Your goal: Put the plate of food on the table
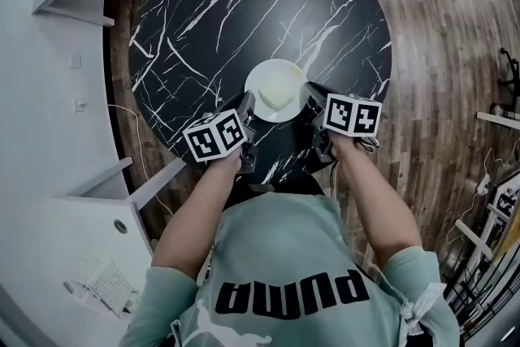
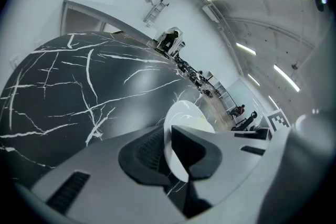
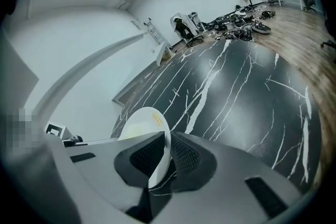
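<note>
The big round black table (image 1: pixel 203 28) is under everything. The white plate (image 1: pixel 280 67) is over its near side, close to the edge. I cannot tell if it sits flat on the top yet. If one side lets go too soon, the plate could tip or bump down. The left gripper (image 1: pixel 249 104) pinches the plate's left rim between its jaws. The right gripper (image 1: pixel 312 98) pinches the right rim. The pale food (image 1: pixel 276 97) could then slide off.
</note>
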The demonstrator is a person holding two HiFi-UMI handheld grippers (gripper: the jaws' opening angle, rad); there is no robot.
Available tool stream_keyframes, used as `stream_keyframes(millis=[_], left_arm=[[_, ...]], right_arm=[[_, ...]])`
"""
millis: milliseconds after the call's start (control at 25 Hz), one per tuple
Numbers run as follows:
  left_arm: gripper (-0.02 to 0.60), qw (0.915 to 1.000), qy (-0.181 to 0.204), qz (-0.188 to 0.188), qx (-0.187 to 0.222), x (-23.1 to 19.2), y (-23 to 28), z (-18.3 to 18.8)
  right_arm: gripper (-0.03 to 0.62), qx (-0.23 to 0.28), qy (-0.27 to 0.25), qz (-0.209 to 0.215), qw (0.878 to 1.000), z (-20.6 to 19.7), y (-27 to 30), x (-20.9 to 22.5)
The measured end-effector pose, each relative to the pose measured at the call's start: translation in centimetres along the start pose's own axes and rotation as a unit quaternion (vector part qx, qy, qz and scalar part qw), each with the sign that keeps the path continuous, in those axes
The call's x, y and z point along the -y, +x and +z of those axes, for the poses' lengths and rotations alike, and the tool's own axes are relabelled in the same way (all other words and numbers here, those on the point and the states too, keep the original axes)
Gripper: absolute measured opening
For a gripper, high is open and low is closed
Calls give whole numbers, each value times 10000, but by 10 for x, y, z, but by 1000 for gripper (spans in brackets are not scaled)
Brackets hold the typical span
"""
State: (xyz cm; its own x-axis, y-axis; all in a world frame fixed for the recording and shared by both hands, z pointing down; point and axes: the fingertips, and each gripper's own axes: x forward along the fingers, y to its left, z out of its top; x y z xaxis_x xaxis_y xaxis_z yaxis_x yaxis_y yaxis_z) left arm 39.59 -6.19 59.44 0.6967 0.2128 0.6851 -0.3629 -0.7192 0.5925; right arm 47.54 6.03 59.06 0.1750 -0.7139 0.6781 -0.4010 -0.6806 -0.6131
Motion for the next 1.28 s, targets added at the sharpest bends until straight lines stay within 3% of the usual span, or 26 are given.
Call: stream_keyframes(millis=[560,1280], left_arm=[[48,9988,268,229,-335,-10,49,-1],[68,9951,757,397,-505,-17,64,-7]], right_arm=[[41,-177,160,-199,9995,8,28,38],[41,-124,144,-329,9993,12,43,48]])
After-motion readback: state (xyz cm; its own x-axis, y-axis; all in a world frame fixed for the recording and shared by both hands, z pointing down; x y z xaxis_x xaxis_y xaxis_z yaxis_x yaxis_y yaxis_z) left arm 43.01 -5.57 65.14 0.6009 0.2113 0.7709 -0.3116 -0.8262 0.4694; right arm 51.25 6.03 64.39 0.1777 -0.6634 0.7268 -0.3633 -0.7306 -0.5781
